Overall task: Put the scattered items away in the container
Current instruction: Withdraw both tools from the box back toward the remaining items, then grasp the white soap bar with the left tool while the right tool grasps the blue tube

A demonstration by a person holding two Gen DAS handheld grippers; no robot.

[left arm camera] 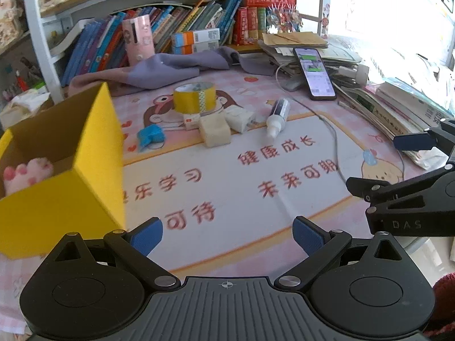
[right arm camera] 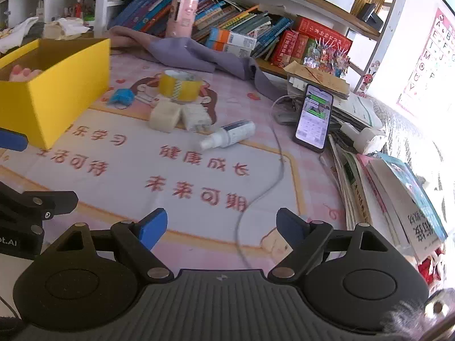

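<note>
Nearest, at the bottom of each wrist view, both tools are released with nothing between their blue pads: the left tool [left arm camera: 227,237] and the right tool [right arm camera: 221,227] hang over bare print on the desk [left arm camera: 241,199]. The step in hand looks like reaching for the next loose item — best taken one at a time. Mid-frame lie the spray bottle [right arm camera: 227,137] on its side, two pale blocks [left arm camera: 214,130] touching each other, and a small blue piece [left arm camera: 150,136]. Just behind stands the yellow tape roll [left arm camera: 194,98]. Approach the bottle across its body, not its tapered nozzle. The yellow box [left arm camera: 93,156] sits at the left edge — a pink paw toy [left arm camera: 28,174] already inside.
</note>
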